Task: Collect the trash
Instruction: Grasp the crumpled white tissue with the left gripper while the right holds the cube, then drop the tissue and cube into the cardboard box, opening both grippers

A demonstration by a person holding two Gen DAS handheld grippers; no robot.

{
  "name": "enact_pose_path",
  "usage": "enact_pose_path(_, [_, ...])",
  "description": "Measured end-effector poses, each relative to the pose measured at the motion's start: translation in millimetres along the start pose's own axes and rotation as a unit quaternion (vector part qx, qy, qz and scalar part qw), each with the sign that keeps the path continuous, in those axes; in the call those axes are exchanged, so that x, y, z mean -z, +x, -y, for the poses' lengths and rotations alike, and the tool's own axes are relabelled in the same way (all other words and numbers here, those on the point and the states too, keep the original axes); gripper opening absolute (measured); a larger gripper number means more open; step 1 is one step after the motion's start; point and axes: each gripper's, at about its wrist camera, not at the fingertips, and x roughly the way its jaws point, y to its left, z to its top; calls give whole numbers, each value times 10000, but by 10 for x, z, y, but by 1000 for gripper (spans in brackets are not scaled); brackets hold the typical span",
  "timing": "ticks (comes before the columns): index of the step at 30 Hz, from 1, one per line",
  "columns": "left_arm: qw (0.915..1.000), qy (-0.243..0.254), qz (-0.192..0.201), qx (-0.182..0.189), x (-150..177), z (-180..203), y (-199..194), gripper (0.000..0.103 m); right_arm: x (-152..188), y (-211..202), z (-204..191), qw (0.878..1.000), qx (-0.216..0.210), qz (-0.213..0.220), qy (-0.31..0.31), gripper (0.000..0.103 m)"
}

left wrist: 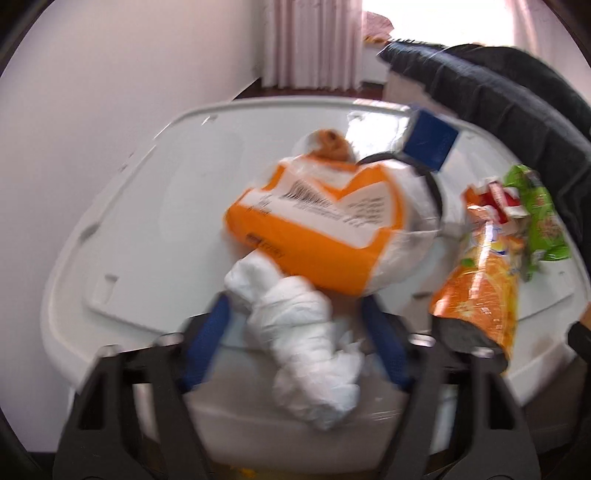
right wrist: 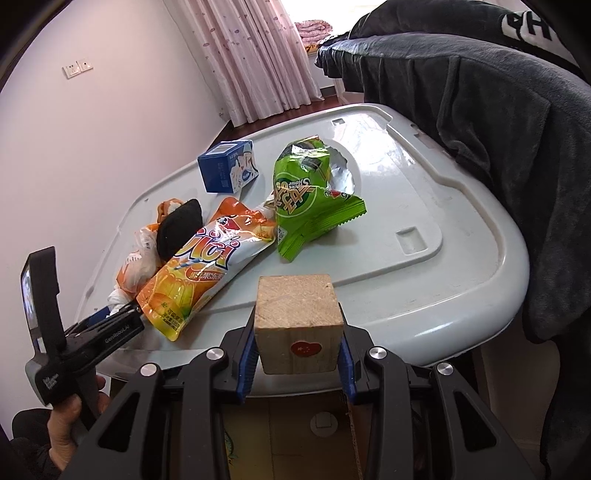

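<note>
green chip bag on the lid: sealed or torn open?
Torn open. The green chip bag lies on the grey lid with its top edge ripped, and the silver inner foil shows at the mouth.

On the black clamp body of the left gripper [right wrist: 122, 314], small white letters read "GenRobot.AI". The crinkled green foil snack bag [right wrist: 306, 192] carries the word "Sour" upside down above large yellow characters. The dark garment [right wrist: 528, 18] at the top right shows big white letters, cut off, perhaps "PH". The barcode print on the orange-and-white plastic bag [left wrist: 317, 218] is too blurred to read.
</note>
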Motion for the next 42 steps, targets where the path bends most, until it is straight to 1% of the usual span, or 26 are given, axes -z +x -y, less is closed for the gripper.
enact_pose_path(1, [10000,48,52,24,-7,9,-2,31,-2,12,-5,10000,0,-10,-1,36])
enact_pose_path(4, [9999,58,100,85,-21,4,10,30,3,49,-31,10000,23,-53,-38,36])
enact_pose_path(7, [9997,170,166,97,2,6,-4,30,12,80,-54,9999,25,-98,-61,36])
enact_pose_path(11, [9996,113,114,247,45,-56,-79,29,12,83,-102,9999,15,-83,-140,36])
enact_pose_path(16, [9992,116,220,319,113,-80,-377,29,31,36,-166,9997,2,5,-257,36])
enact_pose_path(21, [9984,188,349,394,209,-77,-693,29,108,-100,-213,9992,-58,121,-372,36])
enact_pose_path(26, [9981,157,326,494,323,-142,-882,29,214,-248,-302,9981,-68,191,-586,36])
enact_pose_path(29, [9978,177,316,563,468,-192,-1041,29,350,-366,-382,9968,-57,212,-766,36])
enact_pose_path(32, [9978,282,274,539,630,-204,-1135,29,534,-428,-425,9962,-60,70,-862,36])
enact_pose_path(36, [9975,370,11,597,934,-249,-1193,29,894,-500,-500,9947,-80,-203,-1006,36])
enact_pose_path(39, [9968,353,-202,683,1169,-280,-1207,30,1072,-531,-535,9939,-88,-317,-1054,36])
enact_pose_path(42, [9959,359,-392,730,1330,-294,-1175,30,1247,-503,-585,9924,-37,-474,-1139,36])
